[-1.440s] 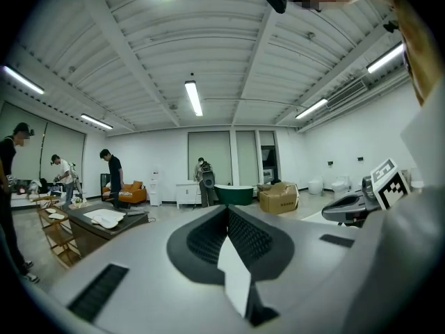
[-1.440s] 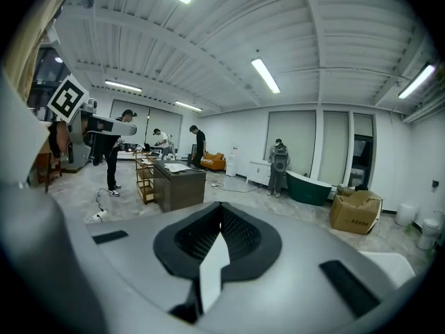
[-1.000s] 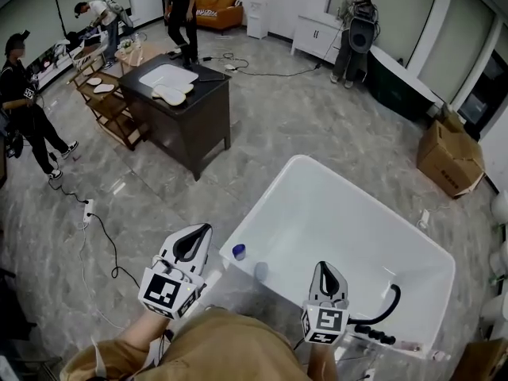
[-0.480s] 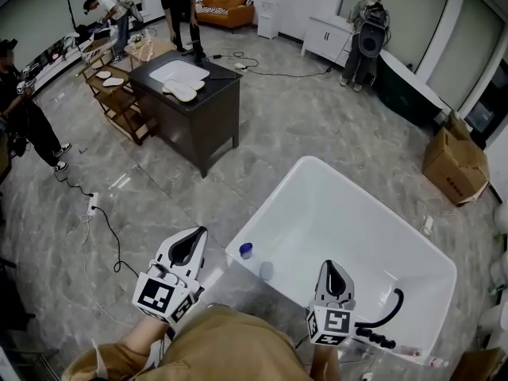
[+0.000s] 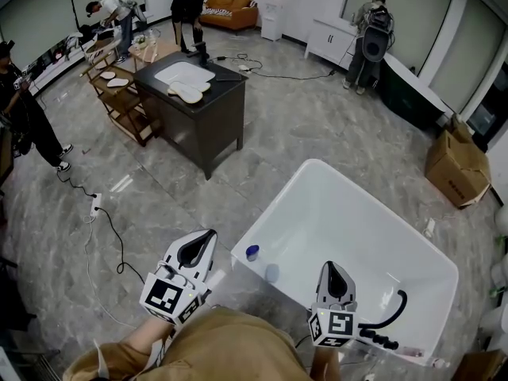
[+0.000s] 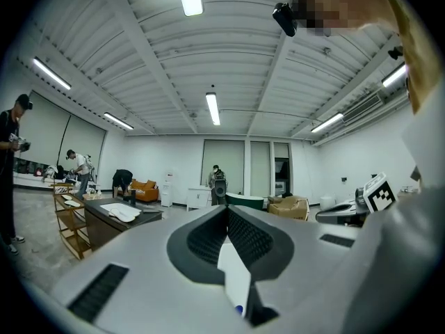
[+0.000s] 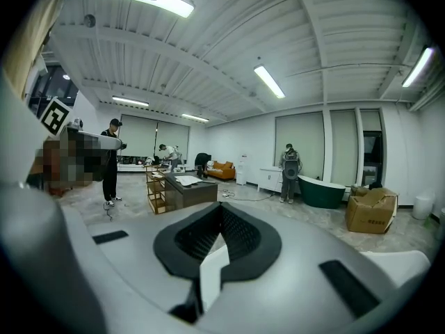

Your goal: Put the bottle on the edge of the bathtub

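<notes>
**Head view.** The bottle, blue-capped, stands on the rim of the bathtub at lower centre of the frame. The left claw is at lower left, near the bottle but apart from it. The right claw is at lower centre-right, over the tub's near end. The placement looks complete. Any move by either claw should keep away from the rim, because a narrow rim probably gives the bottle little footing and a nudge could tip it.

**Left gripper view.** The jaws are pressed together with nothing between them. The bottle is out of frame.

**Right gripper view.** The jaws are pressed together and empty. Only the room lies ahead.
</notes>
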Motion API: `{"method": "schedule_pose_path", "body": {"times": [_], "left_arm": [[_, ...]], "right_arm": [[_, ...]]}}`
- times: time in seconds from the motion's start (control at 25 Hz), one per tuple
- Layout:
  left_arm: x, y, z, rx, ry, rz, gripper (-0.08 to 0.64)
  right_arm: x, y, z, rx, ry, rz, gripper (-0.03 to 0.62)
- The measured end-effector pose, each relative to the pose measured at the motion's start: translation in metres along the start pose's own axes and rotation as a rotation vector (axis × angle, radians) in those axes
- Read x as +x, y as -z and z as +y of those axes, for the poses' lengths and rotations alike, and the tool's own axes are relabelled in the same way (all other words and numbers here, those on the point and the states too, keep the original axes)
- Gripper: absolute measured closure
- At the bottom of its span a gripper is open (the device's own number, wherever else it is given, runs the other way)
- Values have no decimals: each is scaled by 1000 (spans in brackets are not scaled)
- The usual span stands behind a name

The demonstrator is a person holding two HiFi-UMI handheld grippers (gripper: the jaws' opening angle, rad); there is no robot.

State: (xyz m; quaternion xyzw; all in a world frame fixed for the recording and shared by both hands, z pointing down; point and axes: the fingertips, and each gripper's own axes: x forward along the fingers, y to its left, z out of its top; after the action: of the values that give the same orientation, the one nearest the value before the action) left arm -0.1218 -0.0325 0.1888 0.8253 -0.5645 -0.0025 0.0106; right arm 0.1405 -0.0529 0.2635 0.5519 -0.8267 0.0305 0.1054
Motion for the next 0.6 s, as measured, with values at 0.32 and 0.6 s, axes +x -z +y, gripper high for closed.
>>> {"method": "schedule_pose_path", "body": {"times": [0.32, 0.6], "left_arm": [[-7, -5, 7, 0, 2, -9, 552], [-16, -8, 16, 1, -13, -15, 552]], "right_arm": [[5, -3, 20, 9, -35, -4, 588], [12, -10, 33, 6, -65, -17, 589]]}}
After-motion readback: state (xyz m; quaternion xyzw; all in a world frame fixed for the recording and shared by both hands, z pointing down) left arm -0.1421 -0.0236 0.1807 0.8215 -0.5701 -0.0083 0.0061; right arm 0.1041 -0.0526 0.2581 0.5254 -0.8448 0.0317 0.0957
